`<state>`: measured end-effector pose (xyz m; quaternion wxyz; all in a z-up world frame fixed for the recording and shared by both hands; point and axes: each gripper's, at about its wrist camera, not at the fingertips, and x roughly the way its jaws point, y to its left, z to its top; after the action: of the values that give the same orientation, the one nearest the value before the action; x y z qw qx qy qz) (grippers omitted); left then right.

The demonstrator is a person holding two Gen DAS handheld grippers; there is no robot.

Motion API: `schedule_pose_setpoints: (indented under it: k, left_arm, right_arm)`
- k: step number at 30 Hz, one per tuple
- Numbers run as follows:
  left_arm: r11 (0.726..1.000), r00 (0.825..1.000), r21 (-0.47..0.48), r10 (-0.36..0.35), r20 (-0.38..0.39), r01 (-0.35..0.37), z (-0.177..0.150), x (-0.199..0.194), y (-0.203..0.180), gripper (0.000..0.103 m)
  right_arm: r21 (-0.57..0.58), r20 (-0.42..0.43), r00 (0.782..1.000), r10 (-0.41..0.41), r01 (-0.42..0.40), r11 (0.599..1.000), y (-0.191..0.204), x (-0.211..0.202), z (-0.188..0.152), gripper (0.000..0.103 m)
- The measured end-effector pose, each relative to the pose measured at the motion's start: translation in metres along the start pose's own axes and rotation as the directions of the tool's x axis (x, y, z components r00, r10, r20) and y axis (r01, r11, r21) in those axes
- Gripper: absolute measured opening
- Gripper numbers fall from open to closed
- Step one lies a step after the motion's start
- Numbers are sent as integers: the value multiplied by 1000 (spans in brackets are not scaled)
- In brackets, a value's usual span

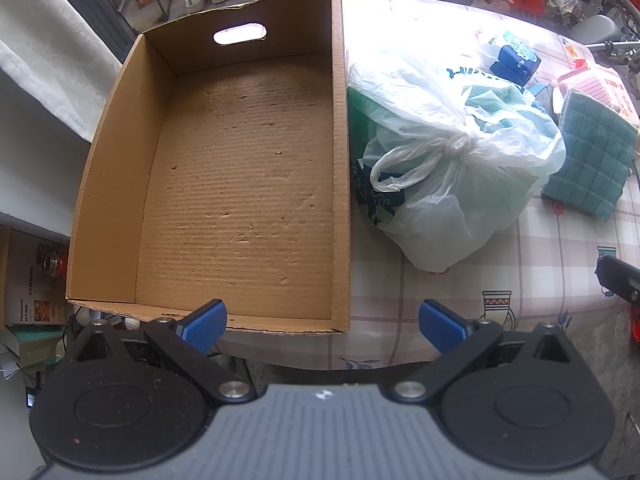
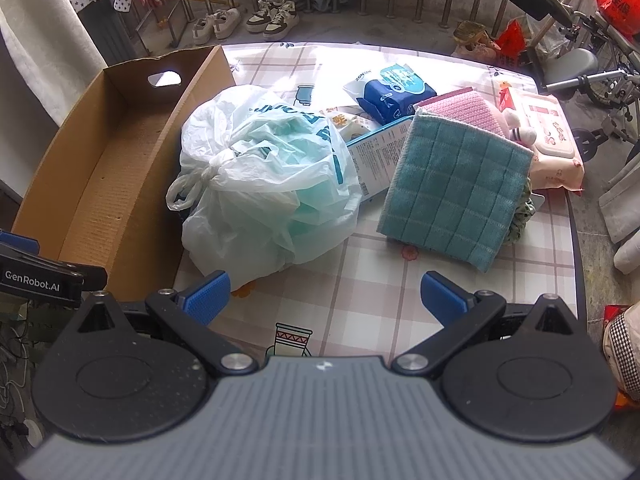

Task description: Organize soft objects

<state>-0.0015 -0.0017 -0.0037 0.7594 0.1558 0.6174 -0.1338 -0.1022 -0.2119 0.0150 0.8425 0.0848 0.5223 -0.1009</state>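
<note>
The cardboard box [image 1: 240, 184] at nine o'clock is matt brown corrugated board, its floor ribbed and pitted. Beside it the knotted bag [image 2: 260, 176] is thin, glossy, crinkled translucent plastic. At three o'clock the teal cloth [image 2: 456, 188] looks soft, matt and quilted in squares, on a smooth, checked worktop [image 2: 360, 288].

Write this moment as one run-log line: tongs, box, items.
left tongs: open, empty | right tongs: open, empty | cardboard box: empty | knotted plastic bag, teal cloth: on table beside box
</note>
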Motion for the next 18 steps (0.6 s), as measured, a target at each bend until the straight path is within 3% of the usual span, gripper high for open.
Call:
schedule_pose_setpoints:
  k: [18]
  left_arm:
    - [1000,1000,5,-1,0,1,-1,0,1,102]
  right_arm:
    - [5,2,1000,5,-5,1000,-1,-1,-1,102]
